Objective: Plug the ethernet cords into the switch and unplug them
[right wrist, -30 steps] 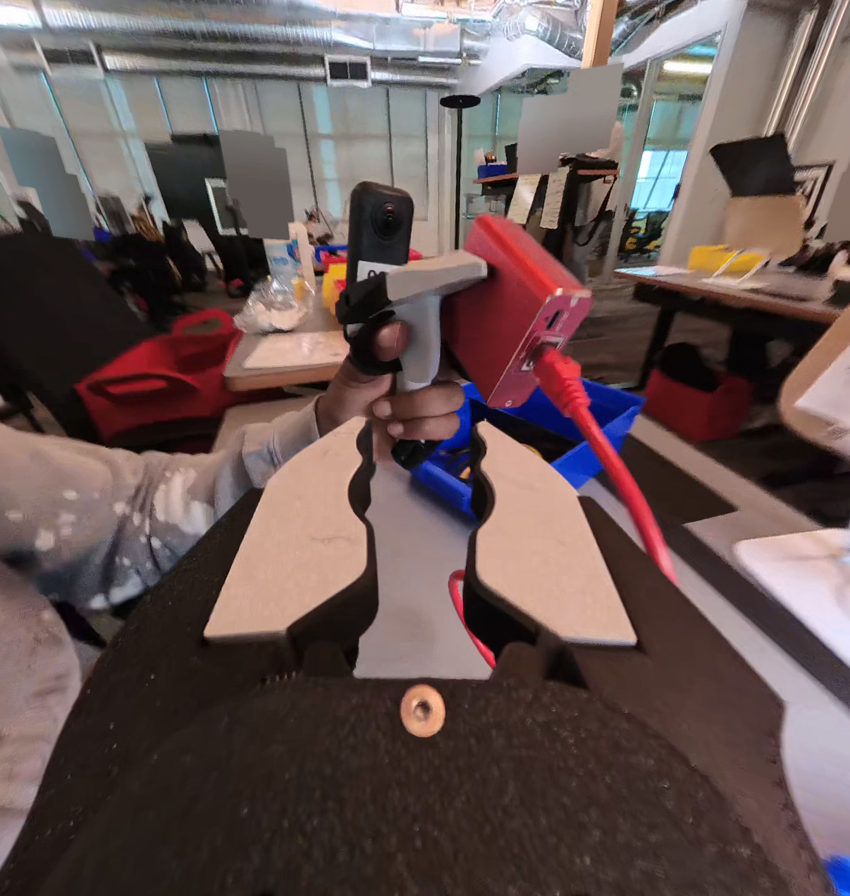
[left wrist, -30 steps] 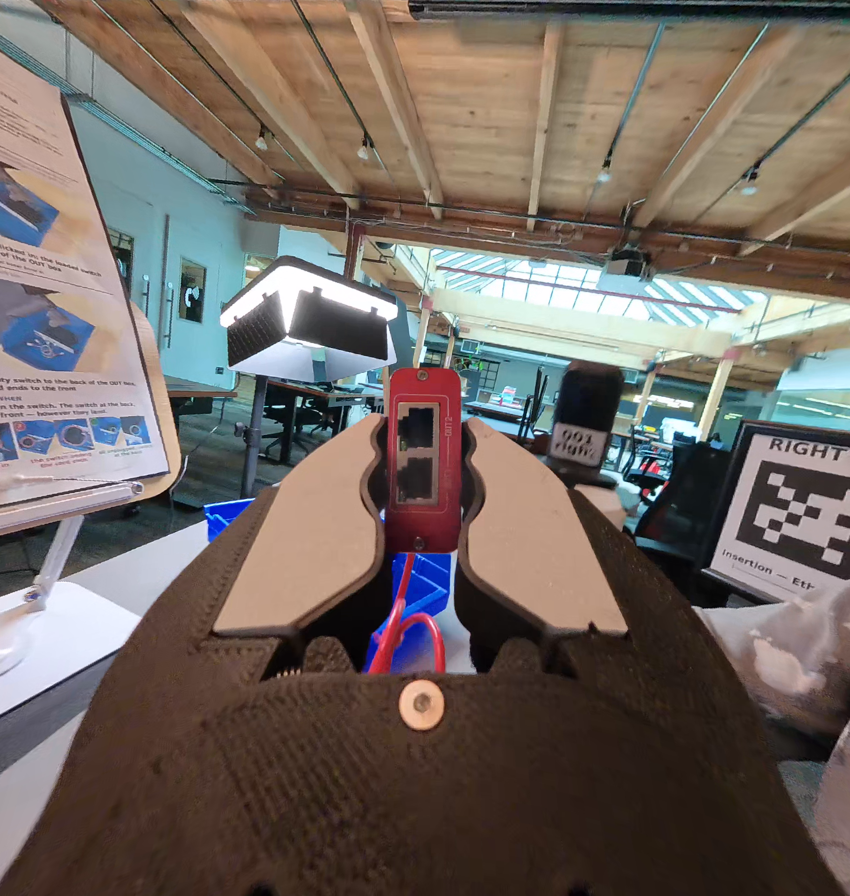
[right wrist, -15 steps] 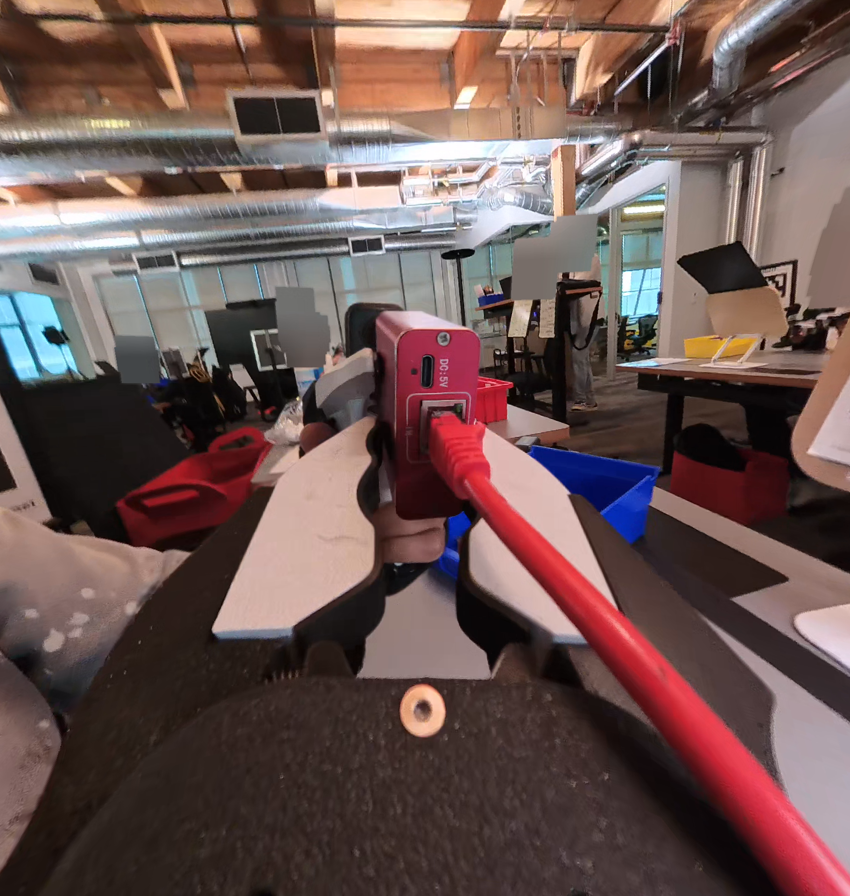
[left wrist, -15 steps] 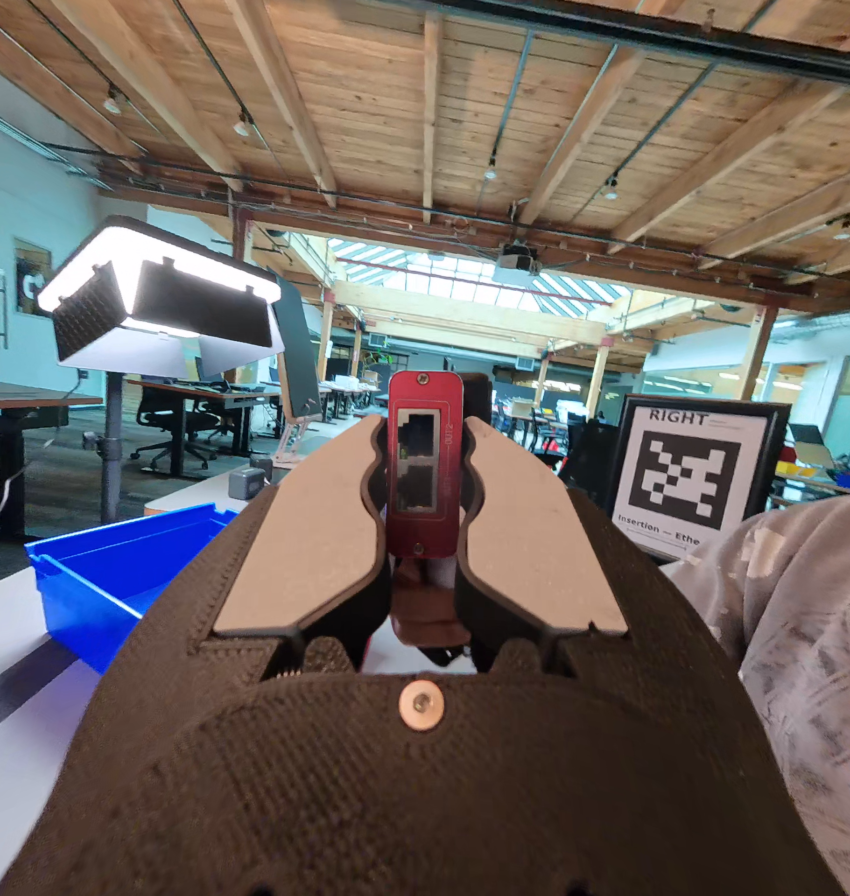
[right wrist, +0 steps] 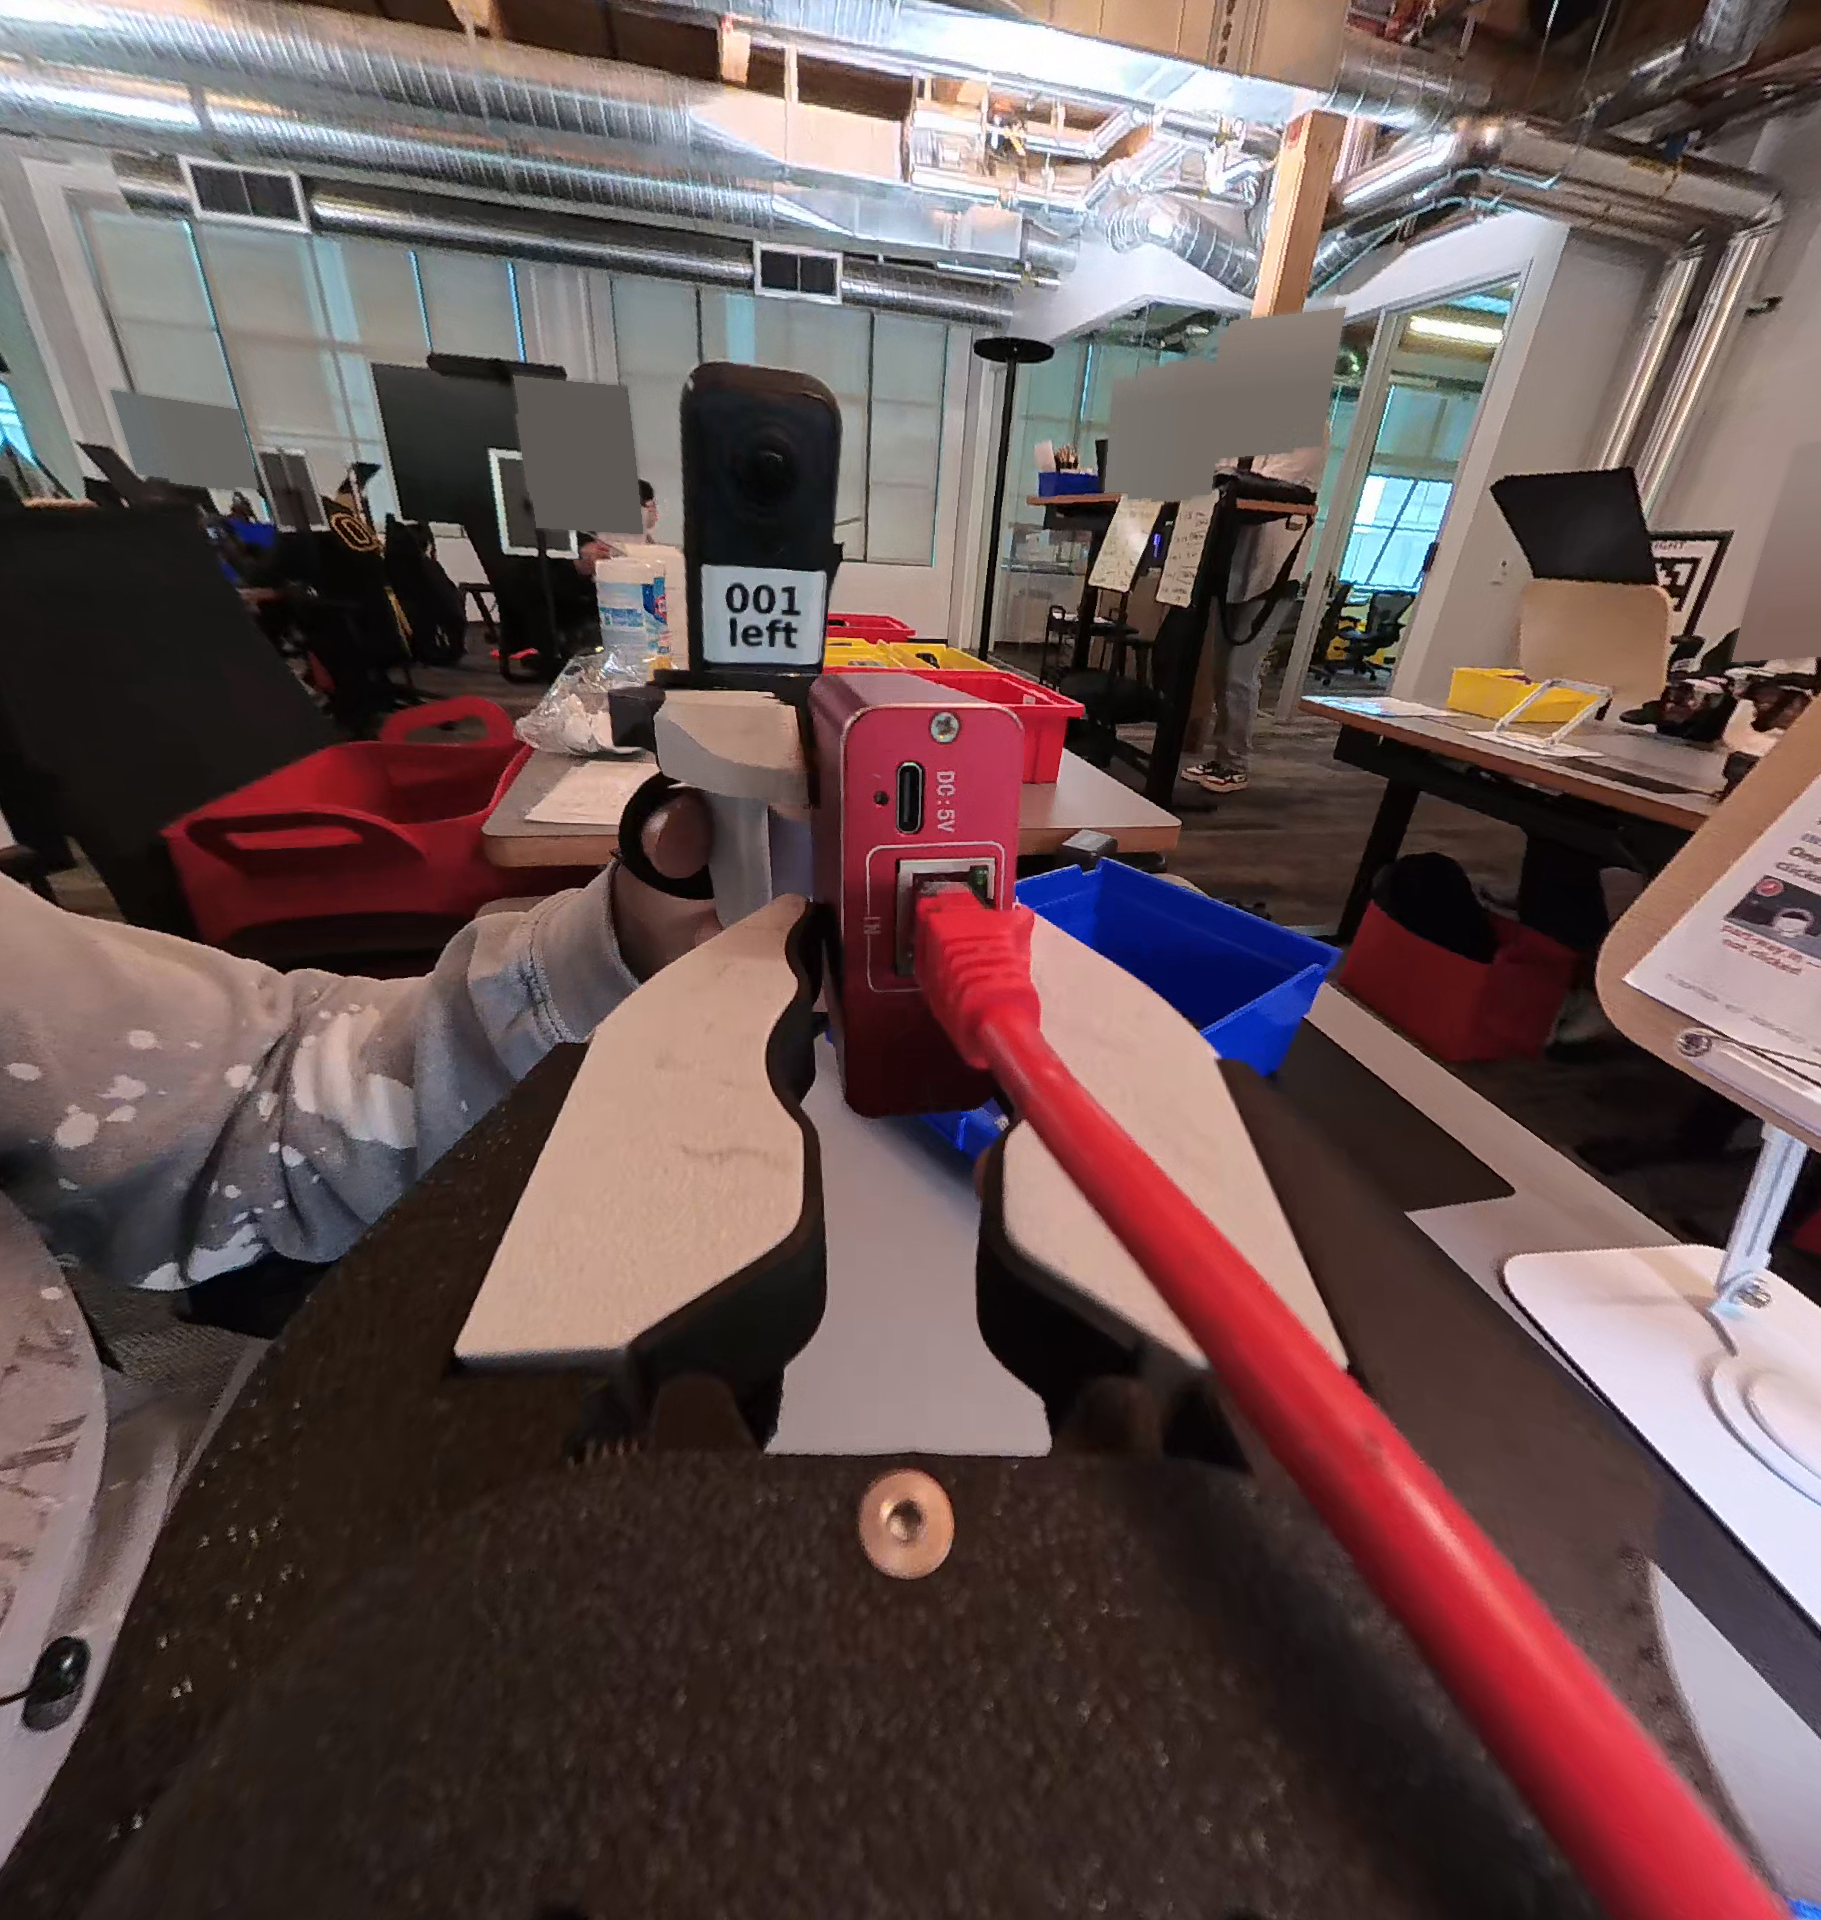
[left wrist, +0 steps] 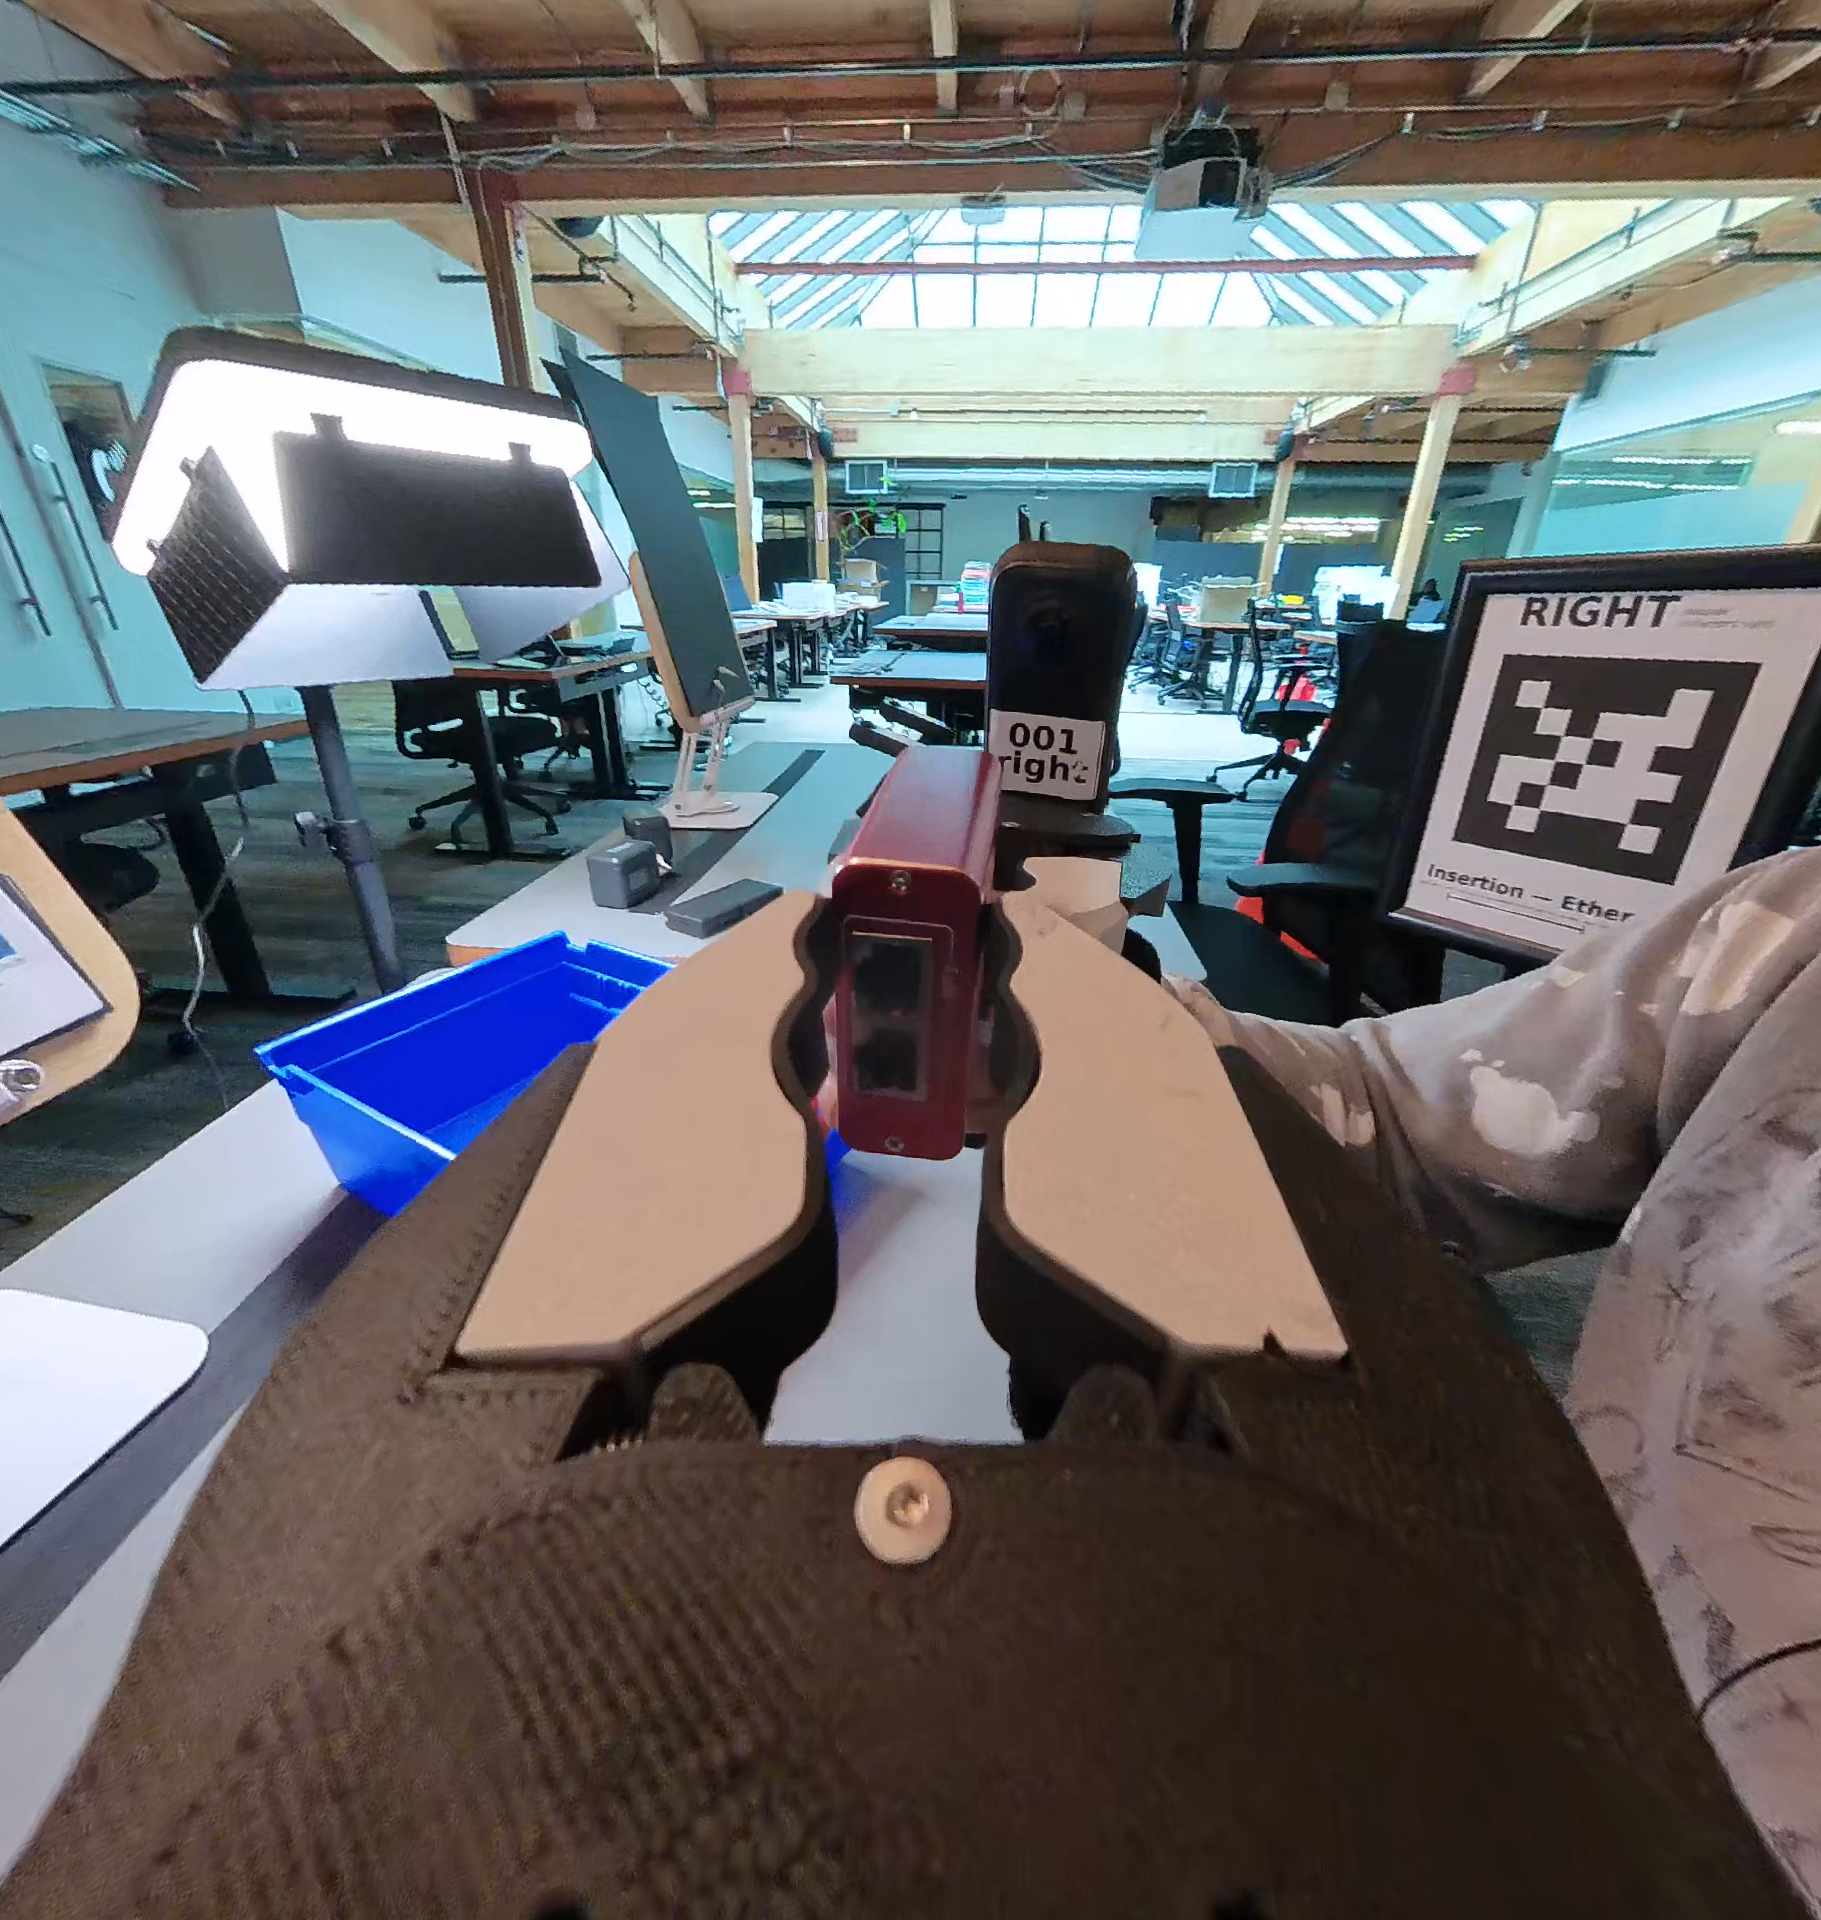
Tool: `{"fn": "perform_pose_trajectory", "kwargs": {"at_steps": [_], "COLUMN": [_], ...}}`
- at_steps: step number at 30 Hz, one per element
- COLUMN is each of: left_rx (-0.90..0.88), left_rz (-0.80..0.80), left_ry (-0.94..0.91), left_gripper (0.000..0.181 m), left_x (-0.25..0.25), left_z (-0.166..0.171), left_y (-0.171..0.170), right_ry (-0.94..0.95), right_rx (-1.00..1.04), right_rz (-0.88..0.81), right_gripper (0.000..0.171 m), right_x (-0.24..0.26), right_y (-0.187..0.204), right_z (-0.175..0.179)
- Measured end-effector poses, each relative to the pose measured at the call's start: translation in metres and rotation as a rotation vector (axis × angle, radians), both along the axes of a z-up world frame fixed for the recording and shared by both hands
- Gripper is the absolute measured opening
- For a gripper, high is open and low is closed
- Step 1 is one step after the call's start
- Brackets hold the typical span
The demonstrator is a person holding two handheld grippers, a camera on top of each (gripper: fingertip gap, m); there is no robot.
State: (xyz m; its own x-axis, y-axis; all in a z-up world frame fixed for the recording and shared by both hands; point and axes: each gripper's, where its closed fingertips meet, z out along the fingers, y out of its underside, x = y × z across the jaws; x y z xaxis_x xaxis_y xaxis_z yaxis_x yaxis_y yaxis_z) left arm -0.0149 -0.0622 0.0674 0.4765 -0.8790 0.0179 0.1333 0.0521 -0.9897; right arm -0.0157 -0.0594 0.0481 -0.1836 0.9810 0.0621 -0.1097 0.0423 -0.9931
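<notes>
The red switch [left wrist: 901, 1039] is held off the table between both grippers, which face each other. My left gripper [left wrist: 906, 935] is shut on the end with two empty ports. My right gripper [right wrist: 916, 914] is closed against the sides of the other end [right wrist: 875, 790]. A red ethernet cord [right wrist: 1301, 1382] is plugged into that end by its plug [right wrist: 973, 935]. The cord runs back over my right finger, out of the jaws. Each view shows the other gripper's black camera behind the switch, in the left wrist view [left wrist: 1062, 644] and in the right wrist view [right wrist: 760, 468].
A blue bin [left wrist: 449, 1049] stands on the grey table [left wrist: 189, 1195] just beyond the switch; it also shows in the right wrist view [right wrist: 1176, 956]. A framed marker board [left wrist: 1633, 748] stands at the right. A lit lamp box [left wrist: 366, 520] and an instruction stand [right wrist: 1768, 935] stand nearby.
The left gripper tipped down from the ceiling towards the table, still holding the switch. The right gripper swung round to face the switch's corded end and closed in on it.
</notes>
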Motion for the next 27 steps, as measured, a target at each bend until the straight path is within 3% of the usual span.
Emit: {"fn": "perform_pose_trajectory", "kwargs": {"at_steps": [16, 22, 27], "left_rx": [-0.021, -0.111, -0.166], "left_rz": [0.082, 0.035, -0.018], "left_ry": [0.042, 0.104, 0.041], "left_gripper": [0.027, 0.027, 0.027], "left_x": [0.003, 0.003, 0.004], "left_z": [-0.008, -0.018, -0.021], "left_y": [0.010, 0.007, 0.011], "right_ry": [-0.006, 0.025, 0.018], "right_rx": [-0.166, -0.148, -0.127], "right_rz": [0.084, 0.106, 0.112], "right_gripper": [0.031, 0.031, 0.027], "right_x": [0.000, 0.000, 0.002], "right_y": [0.009, 0.006, 0.010], "right_z": [-0.007, -0.008, -0.011]}}
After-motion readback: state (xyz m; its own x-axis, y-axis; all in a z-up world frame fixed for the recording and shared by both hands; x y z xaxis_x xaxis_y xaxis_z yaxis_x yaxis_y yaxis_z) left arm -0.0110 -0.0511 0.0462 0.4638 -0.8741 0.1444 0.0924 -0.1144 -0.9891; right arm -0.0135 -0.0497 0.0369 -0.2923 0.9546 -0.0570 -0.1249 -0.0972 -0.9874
